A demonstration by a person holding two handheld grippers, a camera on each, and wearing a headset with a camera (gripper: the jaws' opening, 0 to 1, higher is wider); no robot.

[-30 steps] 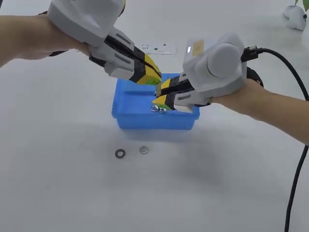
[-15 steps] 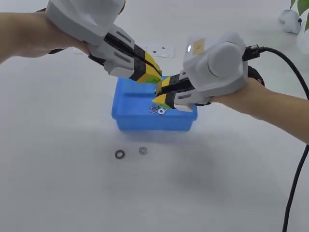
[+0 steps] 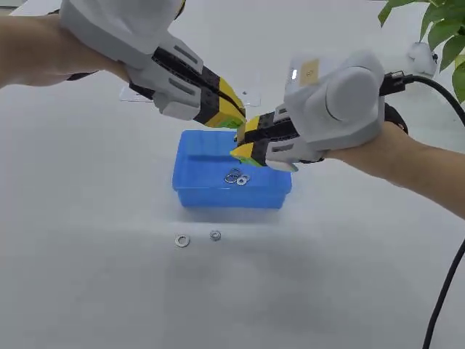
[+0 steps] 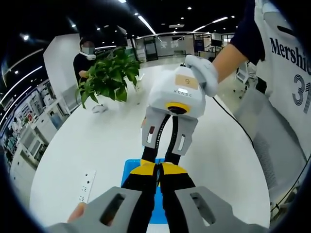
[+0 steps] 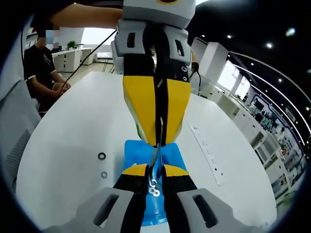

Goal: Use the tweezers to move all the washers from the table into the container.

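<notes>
A blue container (image 3: 211,195) sits mid-table with a few washers (image 3: 236,177) inside. Two more washers lie on the white table in front of it, one (image 3: 182,241) to the left of the other (image 3: 215,235). My left gripper (image 3: 234,115) reaches in from the upper left and my right gripper (image 3: 243,145) from the right; their tips meet above the container. In the right gripper view thin metal tweezers (image 5: 156,145) run from the left gripper's shut jaws down between my right gripper (image 5: 155,170), with their points just above the washers in the container (image 5: 153,188).
A flat white strip (image 5: 206,150) lies on the table beyond the container. A potted plant (image 3: 429,25) stands at the far right, and a black cable (image 3: 445,287) trails from the right gripper. A person (image 5: 41,63) sits at the table's far side.
Both grippers have lifted a little from the container, so the washers inside now show below the right gripper's tips. The camera has shifted; the table washers lie as before.
</notes>
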